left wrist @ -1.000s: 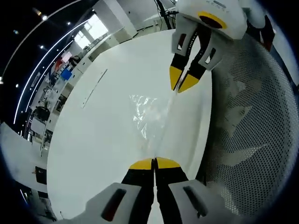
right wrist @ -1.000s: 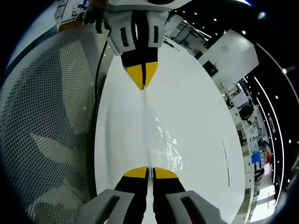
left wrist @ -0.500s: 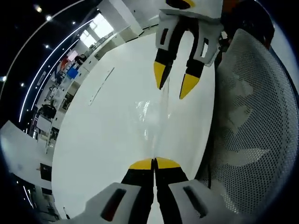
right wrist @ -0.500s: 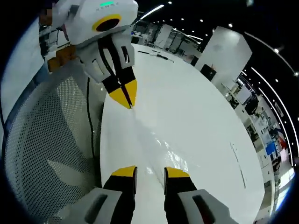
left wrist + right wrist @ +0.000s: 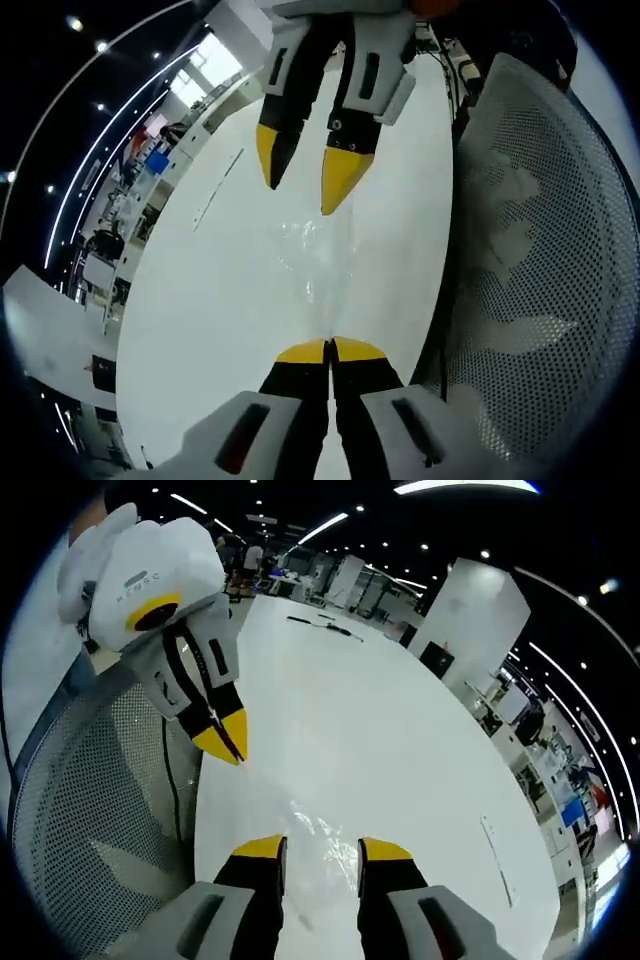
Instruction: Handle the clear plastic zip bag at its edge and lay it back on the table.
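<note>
Where a second ago both grippers pinched the clear zip bag along one edge, the right gripper has since let go: its yellow-tipped jaws now stand apart with a plain gap between them, and in the left gripper view it hangs above the bag with nothing between its tips. The left gripper remains with its jaws pressed together, apparently still nipping the near edge of the bag, though the film is too transparent there to be sure. The bag lies crinkled on the white table, near the edge that runs alongside a grey mesh chair back. In the right gripper view the bag glints just ahead of the parted jaws, with the left gripper off to its left.
</note>
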The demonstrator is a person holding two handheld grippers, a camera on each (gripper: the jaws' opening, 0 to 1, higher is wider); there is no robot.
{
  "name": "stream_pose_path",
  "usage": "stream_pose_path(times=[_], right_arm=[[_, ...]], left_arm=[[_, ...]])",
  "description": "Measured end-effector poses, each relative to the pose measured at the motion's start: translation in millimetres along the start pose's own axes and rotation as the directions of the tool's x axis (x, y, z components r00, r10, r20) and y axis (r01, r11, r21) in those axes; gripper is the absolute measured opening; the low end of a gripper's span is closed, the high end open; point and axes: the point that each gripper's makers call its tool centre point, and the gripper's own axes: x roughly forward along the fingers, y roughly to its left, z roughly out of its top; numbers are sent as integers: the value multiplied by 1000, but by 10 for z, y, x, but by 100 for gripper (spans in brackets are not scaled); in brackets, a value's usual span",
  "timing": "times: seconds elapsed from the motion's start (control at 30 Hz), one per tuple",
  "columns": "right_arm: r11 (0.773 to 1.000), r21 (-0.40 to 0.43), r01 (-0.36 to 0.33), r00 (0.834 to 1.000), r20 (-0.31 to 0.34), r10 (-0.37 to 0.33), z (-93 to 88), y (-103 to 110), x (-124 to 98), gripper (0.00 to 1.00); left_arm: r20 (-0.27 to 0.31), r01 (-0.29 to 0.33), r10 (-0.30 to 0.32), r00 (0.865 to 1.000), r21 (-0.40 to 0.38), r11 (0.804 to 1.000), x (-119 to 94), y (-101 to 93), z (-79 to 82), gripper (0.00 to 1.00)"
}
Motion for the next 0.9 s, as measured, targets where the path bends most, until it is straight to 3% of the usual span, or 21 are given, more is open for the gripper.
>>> stream_pose_path(times=[0.07,0.5,0.83,0.9], right_arm=[[998,60,-12,1000,16,11,9,-2,-3,25],[999,29,19,1000,8,-19,27,-148,-158,22],[999,27,-17,999,-32,18,-129,58,-87,21],[1000,-4,-25,997,-68,25,-204,91,-50,21]], left_arm=[[8,-6,6,1000,0,1000,1,20,12,0],[72,-27,22,997,66,997,-19,69,255,0],[84,-4,-8,996,147,989,35,52,300,0],[87,-2,-13,996,162,987,40,44,308,0]])
